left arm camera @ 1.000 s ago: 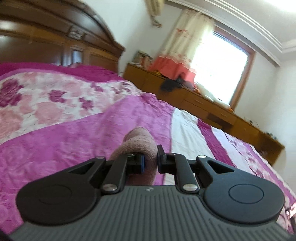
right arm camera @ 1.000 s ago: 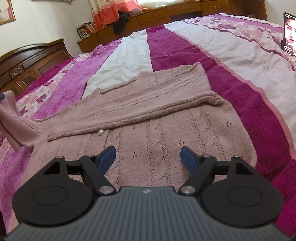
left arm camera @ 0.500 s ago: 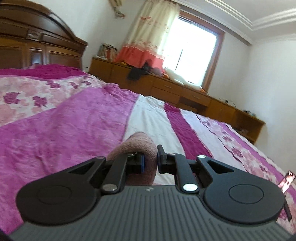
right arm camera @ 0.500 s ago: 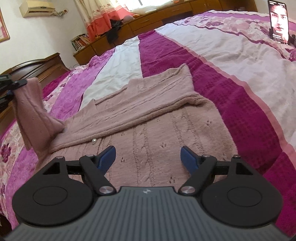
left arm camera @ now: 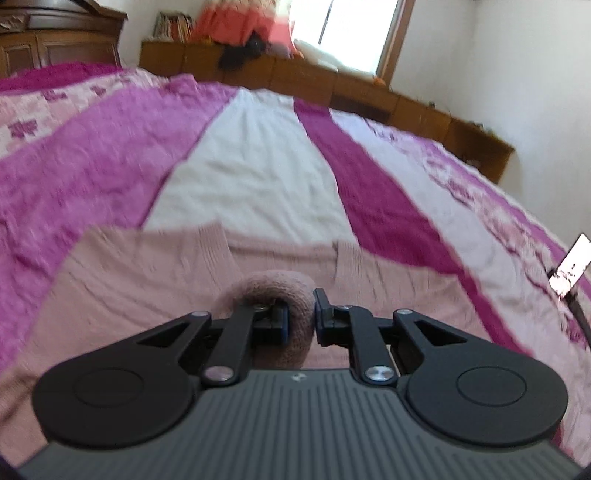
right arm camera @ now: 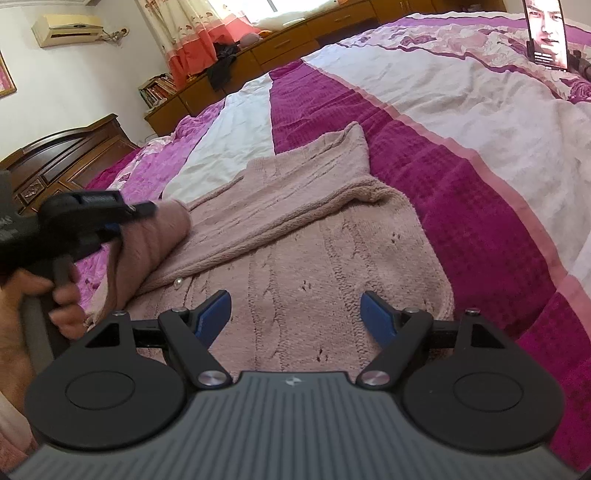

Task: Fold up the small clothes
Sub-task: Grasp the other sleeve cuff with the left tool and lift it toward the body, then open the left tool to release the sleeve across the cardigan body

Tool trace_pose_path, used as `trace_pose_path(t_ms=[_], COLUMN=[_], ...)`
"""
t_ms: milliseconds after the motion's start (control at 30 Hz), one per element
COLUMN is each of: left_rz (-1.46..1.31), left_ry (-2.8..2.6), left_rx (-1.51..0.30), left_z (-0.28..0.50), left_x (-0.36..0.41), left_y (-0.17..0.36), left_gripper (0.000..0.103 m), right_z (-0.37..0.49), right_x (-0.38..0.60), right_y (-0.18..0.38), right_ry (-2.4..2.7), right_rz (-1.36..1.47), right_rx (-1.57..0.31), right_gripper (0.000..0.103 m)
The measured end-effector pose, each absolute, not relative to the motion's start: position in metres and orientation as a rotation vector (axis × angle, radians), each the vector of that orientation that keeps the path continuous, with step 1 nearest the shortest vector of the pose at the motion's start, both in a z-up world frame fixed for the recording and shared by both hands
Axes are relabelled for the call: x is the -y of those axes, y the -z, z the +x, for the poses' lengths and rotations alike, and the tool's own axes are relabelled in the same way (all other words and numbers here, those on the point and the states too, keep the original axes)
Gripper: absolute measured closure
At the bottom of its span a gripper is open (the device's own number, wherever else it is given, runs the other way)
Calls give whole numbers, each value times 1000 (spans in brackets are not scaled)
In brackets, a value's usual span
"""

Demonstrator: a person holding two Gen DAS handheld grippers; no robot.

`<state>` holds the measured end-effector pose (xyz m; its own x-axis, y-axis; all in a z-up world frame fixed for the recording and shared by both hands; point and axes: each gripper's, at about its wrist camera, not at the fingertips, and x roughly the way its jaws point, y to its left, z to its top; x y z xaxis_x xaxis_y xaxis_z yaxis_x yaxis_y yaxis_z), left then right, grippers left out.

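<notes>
A striped pink bedspread (right arm camera: 461, 155) lies ahead of both jaws. On it, a pink knitted cardigan (right arm camera: 314, 280) spreads beneath the right gripper (right arm camera: 295, 314), whose jaws gape wide and empty. The left gripper (left arm camera: 300, 319) pinches the sleeve (left arm camera: 295, 332); a loose pinch might drop the fold crooked.

Bedroom, white walls (left arm camera: 535, 74). Bed (right arm camera: 461, 110) with magenta, white and floral-striped cover. Dark carved wooden headboard (right arm camera: 74, 155). Long low wooden cabinet (left arm camera: 369, 96) under bright window (left arm camera: 351, 33). Orange-cream curtain (right arm camera: 188, 40), wall air conditioner (right arm camera: 66, 27), books (right arm camera: 159, 88) on cabinet.
</notes>
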<state>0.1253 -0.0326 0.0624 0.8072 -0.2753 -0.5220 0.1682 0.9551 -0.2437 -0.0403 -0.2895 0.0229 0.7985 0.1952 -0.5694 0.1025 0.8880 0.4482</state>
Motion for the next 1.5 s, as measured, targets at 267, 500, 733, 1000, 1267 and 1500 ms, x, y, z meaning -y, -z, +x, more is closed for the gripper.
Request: trace_pose_path(t_ms=[267,500,733,1000,1267,1500], left_rz=[-113,-101,-101,-104,-88,-86], left_ry=[284,294,292,260,200,158], left_rx=[-696,-713,-733,-754,-749,-735], left_z=[125,115,96,73,58,52], left_x=[49,52,42,19,-5,-28], left_y=[-39,-42,-59,-71,-77,-83], left_gripper=[69,60,58,58,58,58], right_z=[-40,-39,-41,-41,-41,-41], right_x=[290,290,287,284,276,268], right_y=[-22,-21,-22,-24,-29,-32], right_ry=[-52,-52,-46,-43,-57,-73], right_rz=[488,491,484,480,464,441], right_rx=[-649,-648,-649,-650,-652,-656], right_gripper=[20,20,20,20,20,20])
